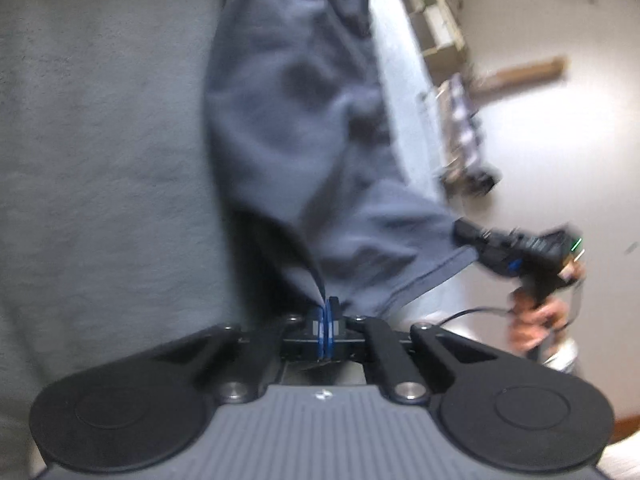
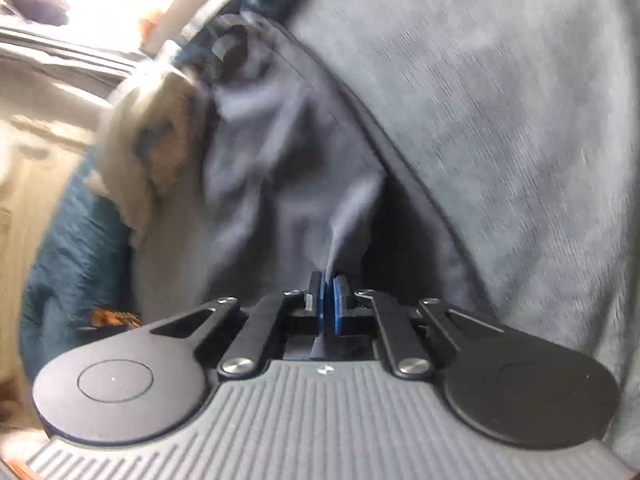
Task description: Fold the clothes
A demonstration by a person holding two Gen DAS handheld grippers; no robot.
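Note:
A blue-grey garment (image 1: 296, 120) lies stretched along the grey blanket-covered surface (image 1: 100, 140) in the left wrist view. My left gripper (image 1: 326, 306) is shut on the garment's near edge, cloth pinched between its blue pads. The right gripper (image 1: 472, 236) appears in the same view at the right, held by a hand (image 1: 540, 316), clamped on the garment's hemmed corner. In the right wrist view my right gripper (image 2: 329, 280) is shut on a gathered fold of the same garment (image 2: 280, 160), which rises in creases ahead of the pads.
A beige cloth (image 2: 144, 152) and a teal one (image 2: 76, 248) lie left of the garment in the right wrist view. The surface's edge (image 1: 408, 80) runs along the right, with pale floor, a white shelf unit (image 1: 432, 12) and a wooden piece (image 1: 520, 72) beyond.

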